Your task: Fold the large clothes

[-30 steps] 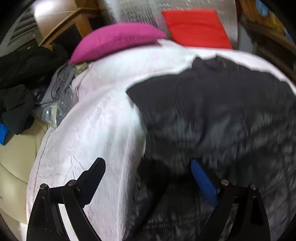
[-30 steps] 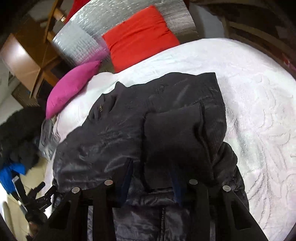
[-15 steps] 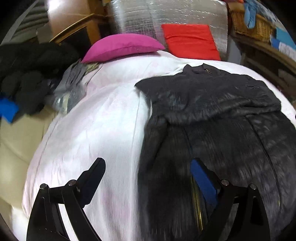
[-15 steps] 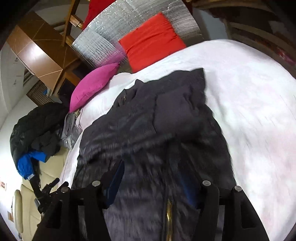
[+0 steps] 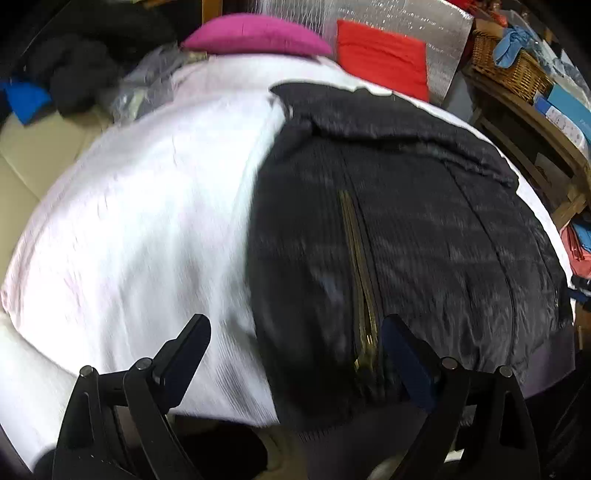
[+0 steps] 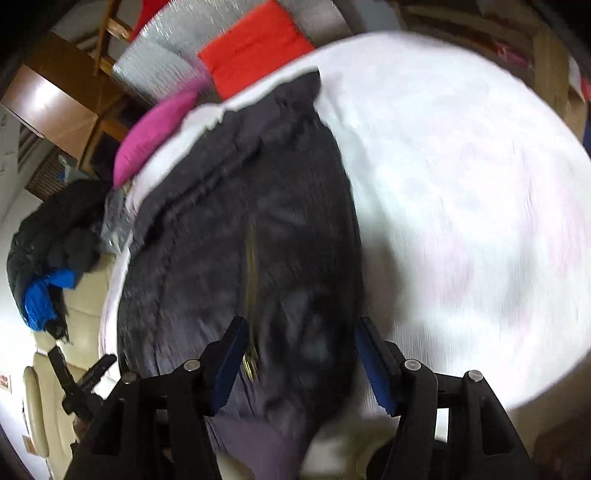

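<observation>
A large black padded jacket [image 5: 406, 236] lies flat on the white bedspread [image 5: 147, 229], its brass zipper [image 5: 360, 280] running up the middle and both sleeves folded across the chest. It also shows in the right wrist view [image 6: 240, 240]. My left gripper [image 5: 295, 354] is open and empty, hovering over the jacket's near-left hem corner. My right gripper [image 6: 301, 354] is open and empty over the jacket's near-right hem, right of the zipper [image 6: 251, 291]. Both views are motion-blurred.
A magenta pillow [image 5: 258, 33] and a red cushion [image 5: 380, 70] lie at the bed's far end against a silver panel. Dark and blue clothes [image 6: 48, 258] are piled on a cream sofa at left. A wicker basket [image 5: 506, 62] and wooden shelves stand at right.
Both grippers have pulled back from the folded sleeves toward the jacket's near hem. The right gripper let go of the sleeve and opened wider. The zipper and hem have come into view.
</observation>
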`<state>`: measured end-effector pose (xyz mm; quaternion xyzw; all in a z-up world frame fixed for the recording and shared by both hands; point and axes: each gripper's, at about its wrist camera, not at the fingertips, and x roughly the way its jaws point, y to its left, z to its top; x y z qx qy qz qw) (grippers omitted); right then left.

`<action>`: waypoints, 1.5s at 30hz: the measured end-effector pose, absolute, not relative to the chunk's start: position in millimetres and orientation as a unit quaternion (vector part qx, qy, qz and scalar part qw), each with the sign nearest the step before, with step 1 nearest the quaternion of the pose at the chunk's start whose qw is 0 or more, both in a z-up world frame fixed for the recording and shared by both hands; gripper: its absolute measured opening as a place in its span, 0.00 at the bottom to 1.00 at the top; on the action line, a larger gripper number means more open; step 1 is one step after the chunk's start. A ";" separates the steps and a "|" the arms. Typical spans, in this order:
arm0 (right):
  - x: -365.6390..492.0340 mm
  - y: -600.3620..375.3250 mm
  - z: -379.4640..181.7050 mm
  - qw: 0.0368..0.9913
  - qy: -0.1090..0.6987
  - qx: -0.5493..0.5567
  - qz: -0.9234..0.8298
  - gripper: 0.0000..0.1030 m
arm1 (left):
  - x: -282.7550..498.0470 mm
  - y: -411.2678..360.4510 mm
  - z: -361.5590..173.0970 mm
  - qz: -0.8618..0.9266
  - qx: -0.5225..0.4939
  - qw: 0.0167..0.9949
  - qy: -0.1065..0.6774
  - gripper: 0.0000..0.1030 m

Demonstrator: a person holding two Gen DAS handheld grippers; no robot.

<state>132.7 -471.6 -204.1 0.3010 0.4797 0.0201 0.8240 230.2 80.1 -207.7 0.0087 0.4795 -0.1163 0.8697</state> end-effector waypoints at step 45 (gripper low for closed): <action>108.3 -411.7 -214.6 0.807 0.542 0.229 0.043 0.33 | 182.0 91.2 -244.7 -0.212 -0.130 0.810 0.532 0.68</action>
